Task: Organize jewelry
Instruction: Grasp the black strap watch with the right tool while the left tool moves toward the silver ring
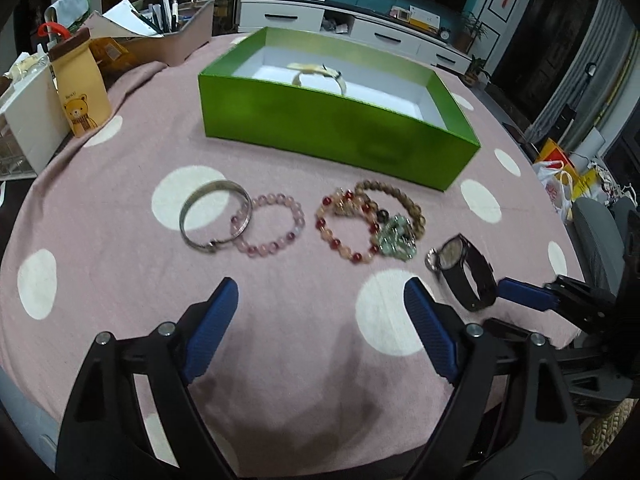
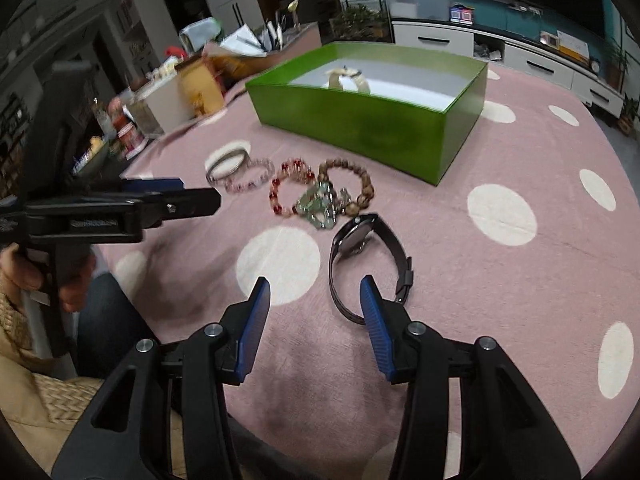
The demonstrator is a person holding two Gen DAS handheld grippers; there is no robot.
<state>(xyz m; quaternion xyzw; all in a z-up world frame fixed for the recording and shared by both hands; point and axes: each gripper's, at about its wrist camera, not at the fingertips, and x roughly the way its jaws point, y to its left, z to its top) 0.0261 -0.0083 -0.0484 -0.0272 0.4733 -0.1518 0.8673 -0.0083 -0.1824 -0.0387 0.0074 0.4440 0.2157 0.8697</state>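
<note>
A green box (image 1: pixel 332 128) (image 2: pixel 360 124) stands on the pink dotted tablecloth and holds a cream bracelet (image 1: pixel 316 71) (image 2: pixel 346 77). In front of it lie a silver bangle (image 1: pixel 214 216) (image 2: pixel 226 162), a pink bead bracelet (image 1: pixel 268 224) (image 2: pixel 250 178), a red and peach bead bracelet (image 1: pixel 346 226) (image 2: pixel 290 188), a brown bead bracelet (image 1: pixel 394 202) (image 2: pixel 352 184), a green jade piece (image 1: pixel 396 238) (image 2: pixel 318 204) and a black watch (image 1: pixel 466 270) (image 2: pixel 366 256). My left gripper (image 1: pixel 320 294) is open and empty, short of the bracelets. My right gripper (image 2: pixel 316 286) is open, its right finger at the watch strap.
A bear-print pouch (image 1: pixel 82 88), a white drawer unit (image 1: pixel 26 120) and a pen tray (image 1: pixel 176 36) crowd the table's far left. A white TV cabinet (image 1: pixel 360 28) stands behind. Bags (image 1: pixel 560 184) lie on the floor at the right.
</note>
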